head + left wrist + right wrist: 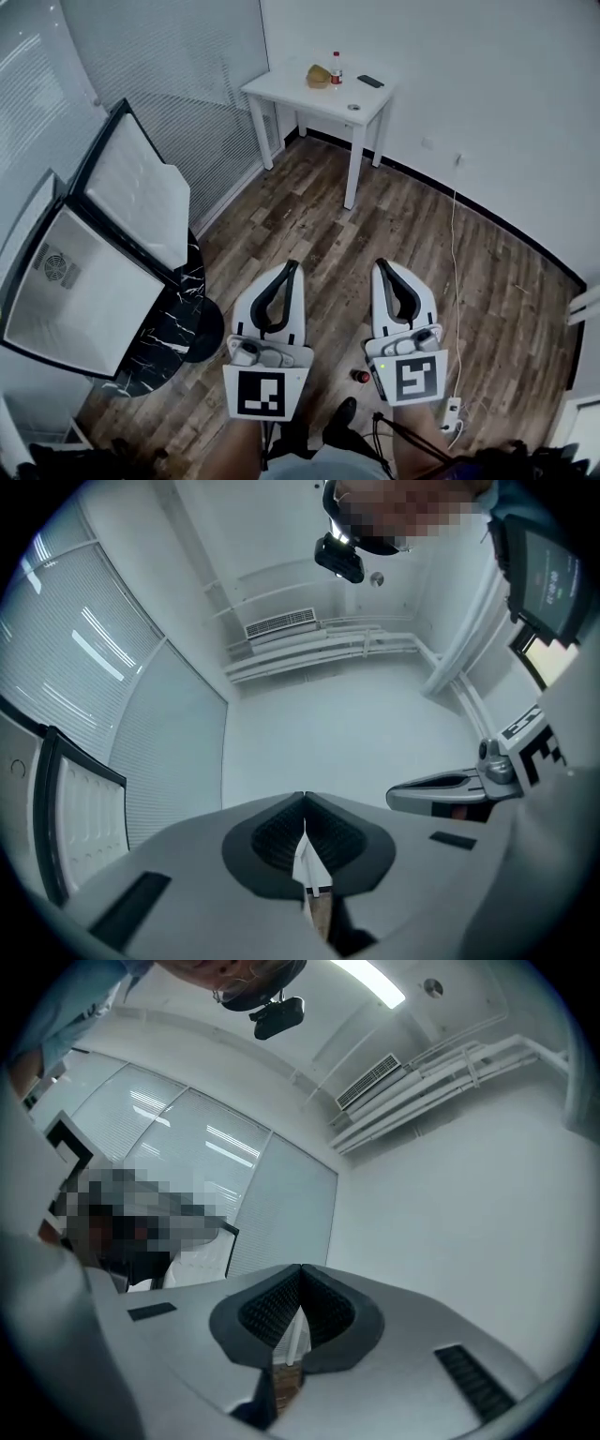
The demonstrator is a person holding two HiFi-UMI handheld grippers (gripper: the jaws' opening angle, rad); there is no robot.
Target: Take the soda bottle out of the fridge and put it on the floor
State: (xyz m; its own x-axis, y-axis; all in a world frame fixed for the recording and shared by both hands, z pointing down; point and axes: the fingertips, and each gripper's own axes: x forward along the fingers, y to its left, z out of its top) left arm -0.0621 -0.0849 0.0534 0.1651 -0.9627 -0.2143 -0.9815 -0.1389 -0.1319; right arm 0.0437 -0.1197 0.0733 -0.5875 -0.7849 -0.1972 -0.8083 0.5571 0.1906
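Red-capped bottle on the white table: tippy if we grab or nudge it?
Likely tippy: the red-capped bottle stands upright, tall and narrow, near the back edge of the white table. Its round body would probably roll if knocked over. Fill level and weight can't be judged from this far.

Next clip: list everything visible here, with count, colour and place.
fridge: one, white inside, black frame, door open, left, nothing visible inside.
stand: one, black marbled, under the fridge.
table: one, white, far corner.
bottle: one, red cap, upright on the table.
yellowish item: one, beside the bottle.
flat black item: one, on the table.
cable: one, white, from the wall to a power strip.
small dark object: one, reddish top, on the floor, too small to identify.
shoe: one visible, dark.
left gripper: white, shut, empty.
right gripper: white, shut, empty.
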